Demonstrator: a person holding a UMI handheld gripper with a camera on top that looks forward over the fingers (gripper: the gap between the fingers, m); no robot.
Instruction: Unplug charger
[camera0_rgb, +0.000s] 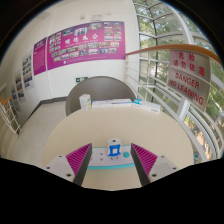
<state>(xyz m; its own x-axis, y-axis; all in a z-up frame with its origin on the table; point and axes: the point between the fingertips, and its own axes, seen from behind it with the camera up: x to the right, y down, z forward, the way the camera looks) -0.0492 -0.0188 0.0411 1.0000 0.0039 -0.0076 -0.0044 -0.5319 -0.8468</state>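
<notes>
- Standing wide apart, the fingers hold nothing; the small white-and-blue charger sits between them on the pale round surface.
- Close evenly on its sides, then pull straight, I think.

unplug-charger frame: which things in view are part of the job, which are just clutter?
Job:
- white charger with blue marking, between the fingers
- gripper, open about it, gaps either side

Lying about:
- round table under it
- white cup on the grey table beyond
- red danger sign
- pink posters
</notes>
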